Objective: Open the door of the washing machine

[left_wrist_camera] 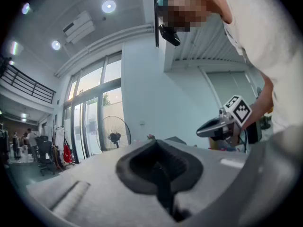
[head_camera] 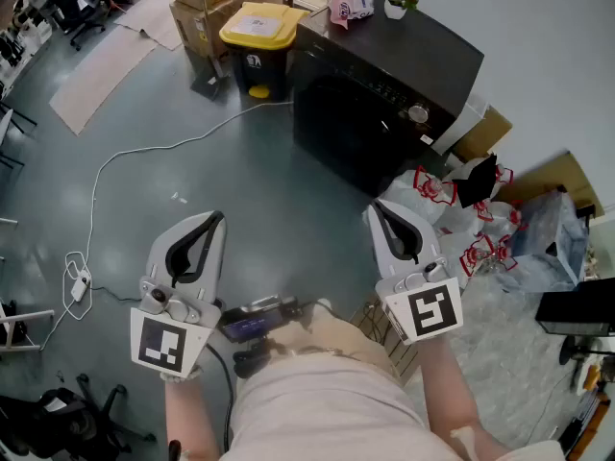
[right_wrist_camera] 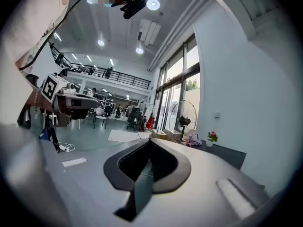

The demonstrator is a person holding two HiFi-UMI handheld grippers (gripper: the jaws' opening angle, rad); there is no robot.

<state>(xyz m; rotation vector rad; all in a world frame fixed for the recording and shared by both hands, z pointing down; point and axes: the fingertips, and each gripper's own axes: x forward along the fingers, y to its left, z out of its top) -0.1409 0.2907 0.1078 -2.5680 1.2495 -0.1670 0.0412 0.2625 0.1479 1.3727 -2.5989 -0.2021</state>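
You hold both tools close in front of your body, well apart from the washing machine (head_camera: 380, 89), the black cabinet by the wall ahead and to your right, with its dark front face turned toward you. Your left gripper (head_camera: 215, 219) has its jaws pressed together with nothing between them, and your right gripper (head_camera: 374, 209) is likewise closed and empty. The approach has not begun, so I judge the first job is to step nearer and find the door's edge or handle, which I cannot make out on that dark front from here. Part the jaws of the nearer right gripper before you reach it, come in level, and pull along the door's swing, not straight back. Mind the plastic bags (head_camera: 447, 205) heaped just beside the machine; their contents are unclear. On its top sit a pink bag (head_camera: 351, 3) and a small flower pot (head_camera: 395, 9) holding pink blooms, which a jerk could topple. The yellow-lidded bin (head_camera: 258, 46) just left of it is shut, and the cardboard boxes (head_camera: 202, 3) behind look closed.
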